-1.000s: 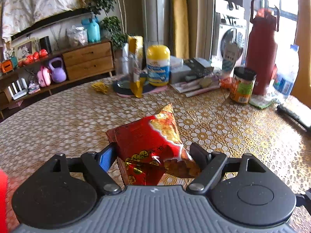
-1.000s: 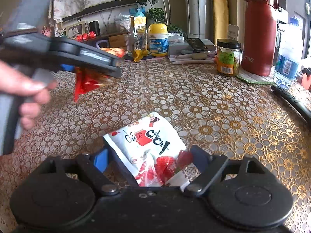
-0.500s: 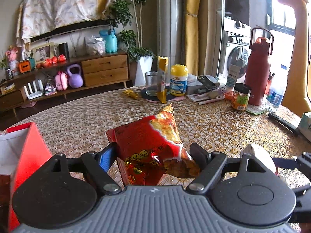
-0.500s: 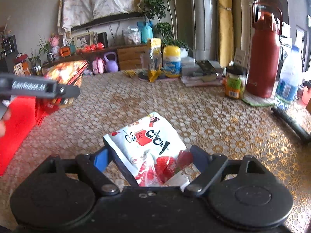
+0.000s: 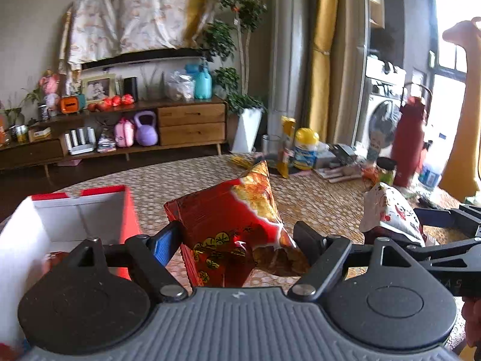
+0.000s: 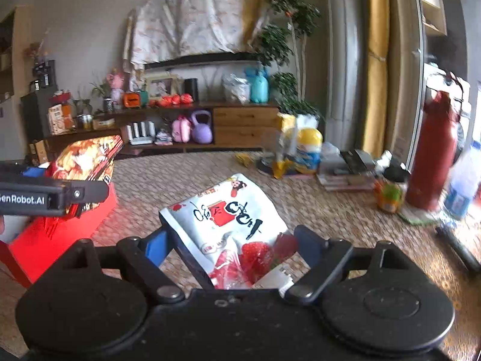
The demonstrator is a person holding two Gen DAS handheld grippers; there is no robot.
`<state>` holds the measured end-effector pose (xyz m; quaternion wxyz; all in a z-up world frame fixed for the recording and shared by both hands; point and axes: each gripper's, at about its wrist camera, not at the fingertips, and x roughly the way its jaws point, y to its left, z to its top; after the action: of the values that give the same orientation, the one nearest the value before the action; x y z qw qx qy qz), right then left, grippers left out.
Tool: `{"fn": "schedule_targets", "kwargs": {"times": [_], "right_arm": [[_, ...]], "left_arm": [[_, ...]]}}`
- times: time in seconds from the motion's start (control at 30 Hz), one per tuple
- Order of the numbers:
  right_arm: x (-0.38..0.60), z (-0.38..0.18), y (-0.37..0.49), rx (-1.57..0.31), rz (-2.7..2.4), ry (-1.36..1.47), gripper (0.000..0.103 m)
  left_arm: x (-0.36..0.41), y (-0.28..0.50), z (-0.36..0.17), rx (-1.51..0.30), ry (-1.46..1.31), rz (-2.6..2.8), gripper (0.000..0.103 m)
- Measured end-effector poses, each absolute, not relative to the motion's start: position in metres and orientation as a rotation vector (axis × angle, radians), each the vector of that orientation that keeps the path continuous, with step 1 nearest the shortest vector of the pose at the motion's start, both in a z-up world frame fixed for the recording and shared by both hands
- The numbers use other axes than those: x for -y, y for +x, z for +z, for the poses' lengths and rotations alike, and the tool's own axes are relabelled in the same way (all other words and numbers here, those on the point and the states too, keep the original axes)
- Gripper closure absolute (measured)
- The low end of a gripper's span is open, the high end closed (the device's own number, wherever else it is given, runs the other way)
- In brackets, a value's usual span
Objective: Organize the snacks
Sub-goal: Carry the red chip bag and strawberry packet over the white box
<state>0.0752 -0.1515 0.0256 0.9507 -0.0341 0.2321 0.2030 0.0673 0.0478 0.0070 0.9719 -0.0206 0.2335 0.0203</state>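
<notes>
The left claw (image 5: pixel 237 240) was clamped on a red snack bag (image 5: pixel 228 219) printed with gold coin-like rounds; no lettering on it could be read. The bag rose toward 12 o'clock from the fingers, clear of the tabletop (image 5: pixel 315 201). At 9 o'clock from it stood an open red box (image 5: pixel 129 210) with a white inside, its rim just beside the left finger. At 3 o'clock the other claw showed with its white packet.

The right claw (image 6: pixel 231 246) was clamped on a white snack packet (image 6: pixel 228 213) bearing bold black brush script, a red square seal, a small cartoon figure at its top and pictured strawberries near the fingers. At 9 o'clock the left claw's side carried the partly cut-off lettering "enRobot.AI", with the red bag above the red box.

Both claws pointed somewhat downward across the tabletop. At 1 o'clock stood a yellow-lidded tub (image 6: pixel 306 150), its label blurred, and at 2 o'clock a dark red flask (image 6: pixel 433 150).
</notes>
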Motion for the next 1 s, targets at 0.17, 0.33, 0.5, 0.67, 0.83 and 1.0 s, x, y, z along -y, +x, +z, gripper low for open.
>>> {"fn": "schedule_targets", "kwargs": {"times": [0.17, 0.33, 0.5, 0.67, 0.83, 1.0], "right_arm": [[0.124, 0.041, 0.073, -0.443, 0.471, -0.096, 0.018], [0.089, 0.052, 0.073, -0.425, 0.542, -0.117, 0.018], [0.048, 0.064, 0.075, -0.414, 0.628, -0.134, 0.018], [0.007, 0.074, 0.081, -0.411, 0.704, -0.151, 0.018], [-0.034, 0.076, 0.091, -0.443, 0.776, -0.165, 0.018], [-0.08, 0.07, 0.101, -0.503, 0.837, -0.177, 0.018]], "left_arm": [[-0.079, 0.052, 0.014, -0.456, -0.056, 0.092, 0.022], [-0.115, 0.039, 0.019, -0.451, -0.059, 0.155, 0.022], [-0.153, 0.032, 0.02, -0.46, -0.062, 0.213, 0.022], [-0.19, 0.033, 0.013, -0.503, -0.084, 0.258, 0.022], [-0.219, 0.034, 0.0, -0.548, -0.095, 0.295, 0.022], [-0.241, 0.034, -0.018, -0.607, -0.121, 0.294, 0.022]]}}
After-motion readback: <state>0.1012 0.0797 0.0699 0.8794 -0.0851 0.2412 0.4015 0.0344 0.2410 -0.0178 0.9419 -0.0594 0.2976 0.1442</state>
